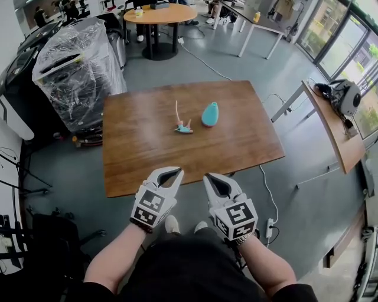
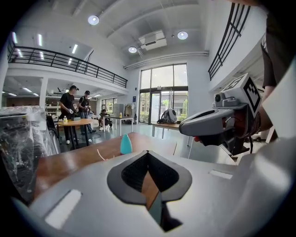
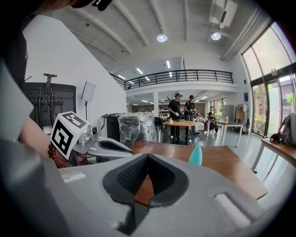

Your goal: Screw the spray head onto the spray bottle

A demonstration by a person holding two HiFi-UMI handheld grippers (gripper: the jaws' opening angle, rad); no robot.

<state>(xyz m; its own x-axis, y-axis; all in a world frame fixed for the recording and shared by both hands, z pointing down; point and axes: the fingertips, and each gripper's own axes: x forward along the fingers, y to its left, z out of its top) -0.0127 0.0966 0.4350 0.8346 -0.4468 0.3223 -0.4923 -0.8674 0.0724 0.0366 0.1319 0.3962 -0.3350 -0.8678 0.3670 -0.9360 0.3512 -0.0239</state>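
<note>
"On the counter (image 1: pixel 136 159), what's sitting where?"
"Teal spray bottle (image 1: pixel 209 114) is standing upright near the middle, slightly toward the far edge. The spray head (image 1: pixel 183 127) is lying just beside it on the left-edge side, with its thin tube (image 1: pixel 176 111) pointing at the far edge."
"Grippers?"
"At the near edge the left hand-held gripper (image 1: pixel 175 172) is hovering, jaws clenched together, nothing between them. Right next to it the right hand-held gripper (image 1: pixel 211 177) is doing the same, clenched and empty."
"Touching anything?"
"No, both are hanging well apart from the spray bottle and spray head, side by side, pointing toward the far edge."
"Background?"
"Two people (image 3: pixel 181 111) are standing at a round table (image 1: pixel 168 13) well beyond the far edge."
</note>
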